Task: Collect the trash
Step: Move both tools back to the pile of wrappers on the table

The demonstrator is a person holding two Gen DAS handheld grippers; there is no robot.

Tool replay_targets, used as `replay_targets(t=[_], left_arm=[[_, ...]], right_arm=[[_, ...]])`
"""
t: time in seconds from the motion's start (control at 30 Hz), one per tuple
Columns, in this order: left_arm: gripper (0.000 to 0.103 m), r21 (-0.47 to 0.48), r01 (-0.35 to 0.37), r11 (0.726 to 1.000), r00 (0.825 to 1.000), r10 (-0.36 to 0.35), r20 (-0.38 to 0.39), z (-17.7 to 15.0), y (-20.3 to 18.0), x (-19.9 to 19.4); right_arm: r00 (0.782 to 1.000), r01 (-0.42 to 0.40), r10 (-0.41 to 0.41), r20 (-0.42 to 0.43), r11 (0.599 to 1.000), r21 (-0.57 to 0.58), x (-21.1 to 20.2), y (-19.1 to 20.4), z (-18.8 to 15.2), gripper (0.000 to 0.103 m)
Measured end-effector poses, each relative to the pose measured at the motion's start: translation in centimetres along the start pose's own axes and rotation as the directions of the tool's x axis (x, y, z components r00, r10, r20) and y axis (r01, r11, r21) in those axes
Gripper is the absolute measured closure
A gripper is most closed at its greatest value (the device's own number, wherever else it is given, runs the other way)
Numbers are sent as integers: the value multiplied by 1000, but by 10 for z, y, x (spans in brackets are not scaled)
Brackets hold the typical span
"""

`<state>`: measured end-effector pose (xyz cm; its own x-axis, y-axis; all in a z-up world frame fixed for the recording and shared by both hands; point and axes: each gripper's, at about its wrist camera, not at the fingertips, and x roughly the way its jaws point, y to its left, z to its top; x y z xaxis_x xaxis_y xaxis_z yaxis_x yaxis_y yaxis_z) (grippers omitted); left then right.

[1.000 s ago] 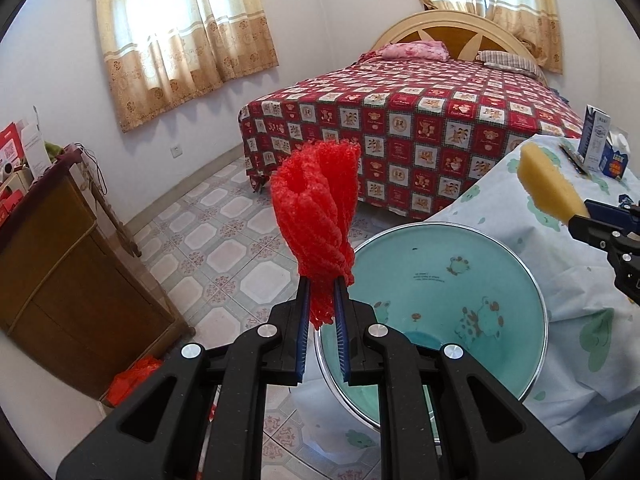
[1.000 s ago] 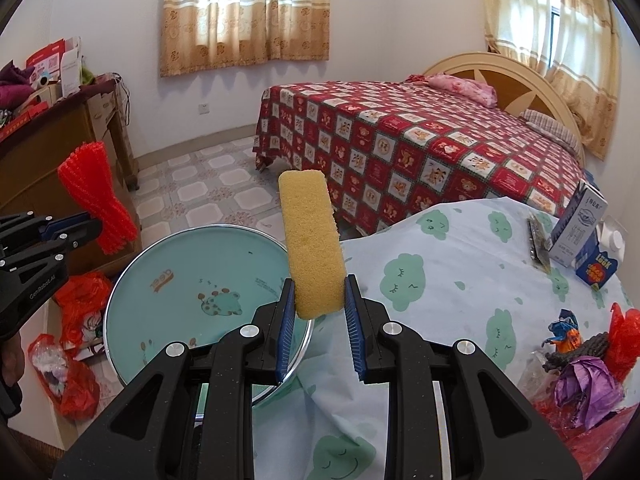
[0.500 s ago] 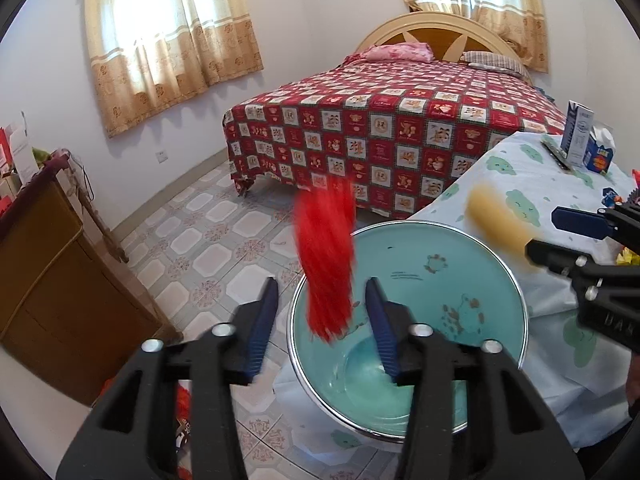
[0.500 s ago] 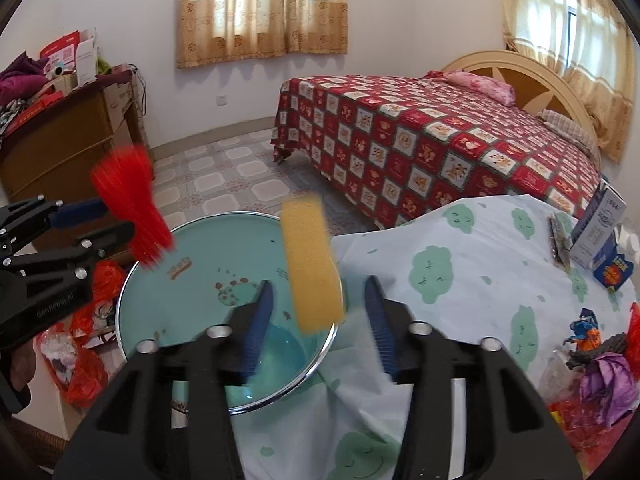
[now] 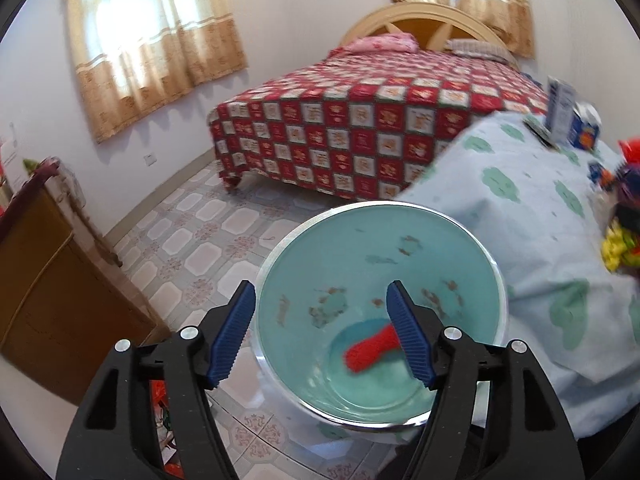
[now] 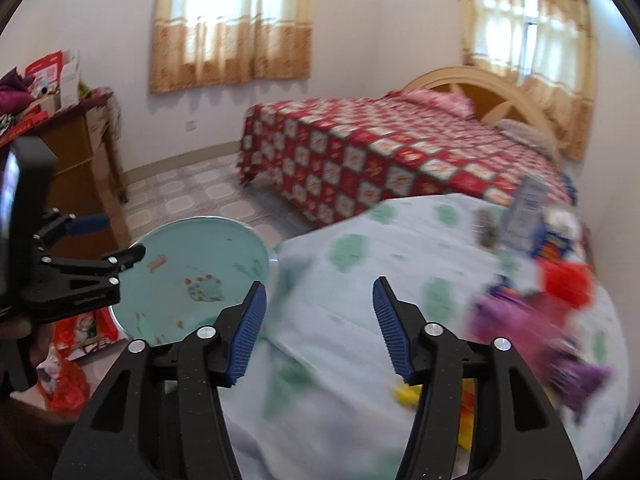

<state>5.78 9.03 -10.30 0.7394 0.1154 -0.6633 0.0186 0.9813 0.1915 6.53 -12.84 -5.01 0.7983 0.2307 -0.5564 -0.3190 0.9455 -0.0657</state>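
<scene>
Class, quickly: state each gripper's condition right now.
Left gripper: jaws opening, empty; red foam net lies in the basin.
Right gripper: jaws opening, empty.

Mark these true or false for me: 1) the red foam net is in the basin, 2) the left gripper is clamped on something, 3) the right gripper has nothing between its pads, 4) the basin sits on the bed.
1) True. The red foam net lies at the bottom of the teal basin.
2) False. The left gripper is opening, nothing between its pads.
3) True. The right gripper is opening over the cloud-print cloth, empty.
4) False. The basin stands beside the cloth-covered table, apart from the checkered bed.
</scene>
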Motion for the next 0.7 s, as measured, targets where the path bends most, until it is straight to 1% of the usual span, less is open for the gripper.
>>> replay_targets(t=[0.03,0.1,0.23,0.33,0.4,0.43,0.5,0.6,0.67,0.7], left_arm=[[33,10,8,1000,1000,-8,0,-1,-6,0],[33,44,26,999,1000,-26,1,-4,-24,-2],[32,100,70,993,997,-71,2,-7,-59,-8],[31,135,109,985,994,-111,5,-6,-85,-15],[29,160,129,979,991,-133,14,-4,-104,-22],[28,165,136,977,990,-140,16,-3,-110,-24],[27,181,150,972,987,-158,26,-1,-128,-28],[27,202,156,967,986,-164,26,0,-149,-27],[27,207,166,964,985,-173,15,1,-161,-25],[27,210,166,964,985,-173,16,1,-164,-25]], right_arm=[[999,30,-31,17,999,21,-19,-15,-9,44],[997,71,-73,35,996,51,-39,-33,-20,43],[984,156,-168,62,973,173,-84,-85,-48,39],[976,189,-207,60,956,226,-99,-111,-65,38],[972,210,-231,54,945,250,-104,-124,-74,36],[970,214,-235,53,941,262,-106,-131,-77,35],[971,214,-236,49,938,273,-107,-137,-81,32],[973,215,-231,26,935,280,-94,-148,-88,31],[978,198,-207,1,936,291,-86,-157,-93,31],[978,199,-207,-6,936,291,-82,-159,-94,31]])
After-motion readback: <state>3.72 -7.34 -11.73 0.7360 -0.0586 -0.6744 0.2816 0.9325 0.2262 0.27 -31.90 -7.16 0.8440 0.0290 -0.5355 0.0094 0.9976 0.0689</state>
